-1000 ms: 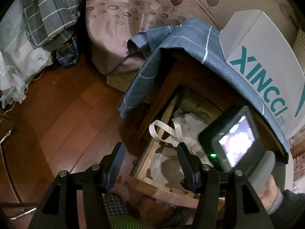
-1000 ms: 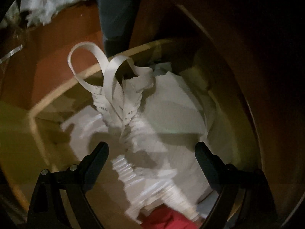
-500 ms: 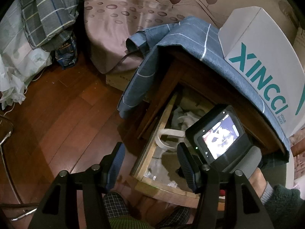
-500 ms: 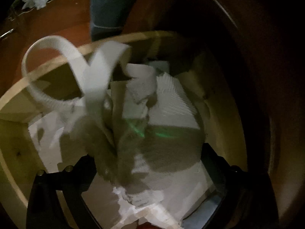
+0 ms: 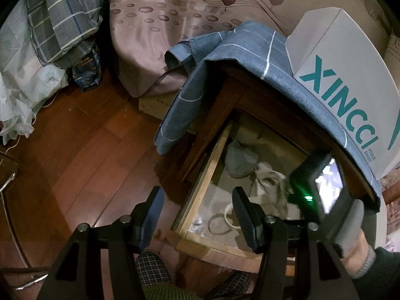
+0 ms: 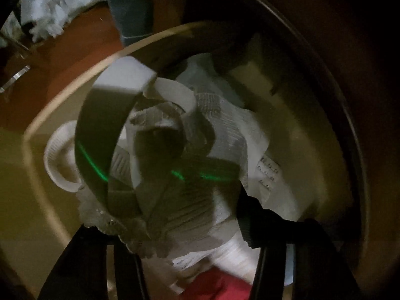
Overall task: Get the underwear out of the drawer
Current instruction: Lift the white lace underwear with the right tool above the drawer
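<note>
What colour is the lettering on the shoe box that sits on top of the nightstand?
Teal-green on the white shoe box, clearest in the left wrist view.

A reddish wood floor [image 5: 75,150] is filling the left of the frame. A bed [image 5: 175,25] is lying across the top, with a dark nightstand [image 5: 225,105] standing at centre right in dim light.

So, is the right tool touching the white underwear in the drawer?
Touching. The right wrist view shows the right tool closing, its fingers pressed into the bunched white underwear.
</note>
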